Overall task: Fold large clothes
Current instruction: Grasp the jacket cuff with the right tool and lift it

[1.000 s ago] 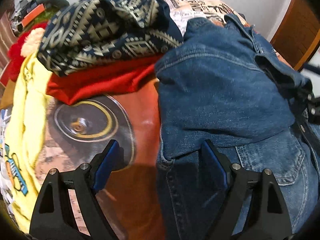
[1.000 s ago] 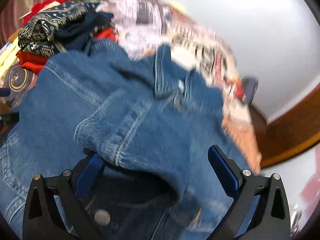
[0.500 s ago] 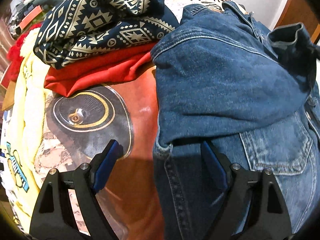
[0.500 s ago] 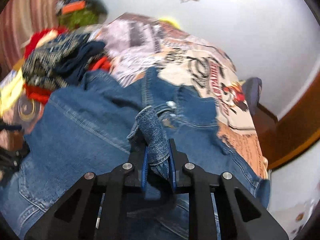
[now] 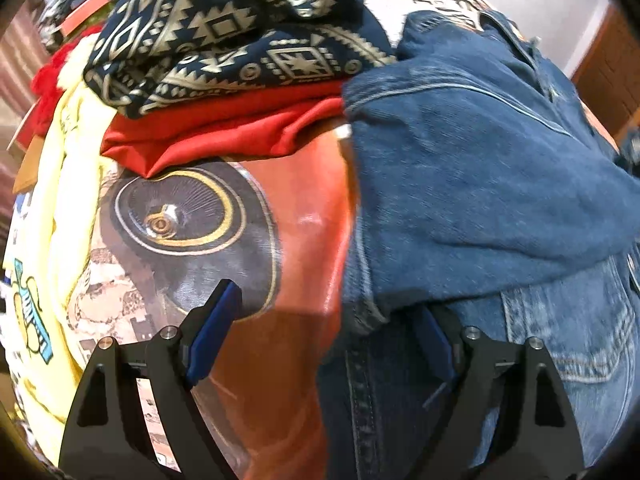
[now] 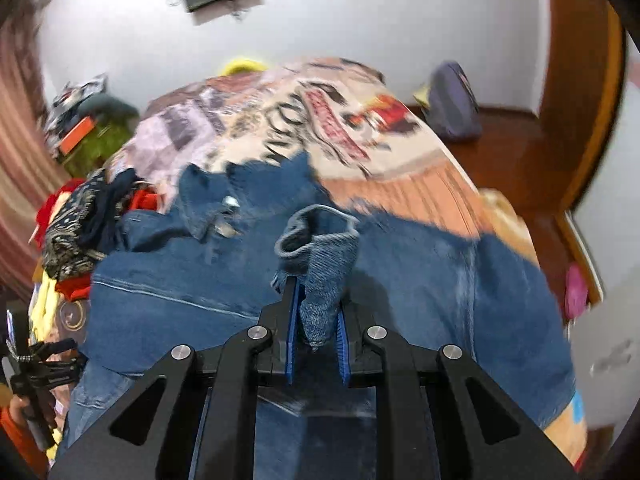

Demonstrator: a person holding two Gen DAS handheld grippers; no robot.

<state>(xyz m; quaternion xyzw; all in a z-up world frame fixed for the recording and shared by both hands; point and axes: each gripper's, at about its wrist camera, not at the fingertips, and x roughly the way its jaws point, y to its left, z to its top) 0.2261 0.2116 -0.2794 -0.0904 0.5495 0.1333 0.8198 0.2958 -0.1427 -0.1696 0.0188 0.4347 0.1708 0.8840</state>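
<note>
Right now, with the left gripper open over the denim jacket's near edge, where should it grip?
Probably the folded hem edge of the denim jacket between the left gripper's open jaws, from above: the doubled edge overhangs there, and the right gripper already pinches a cuff.

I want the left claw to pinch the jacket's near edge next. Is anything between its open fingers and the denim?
Nothing visible. The left claw is open, and the denim jacket's edge already lies between its fingers, by the right-hand pad. The red garment and patterned cloth sit farther back.
</note>
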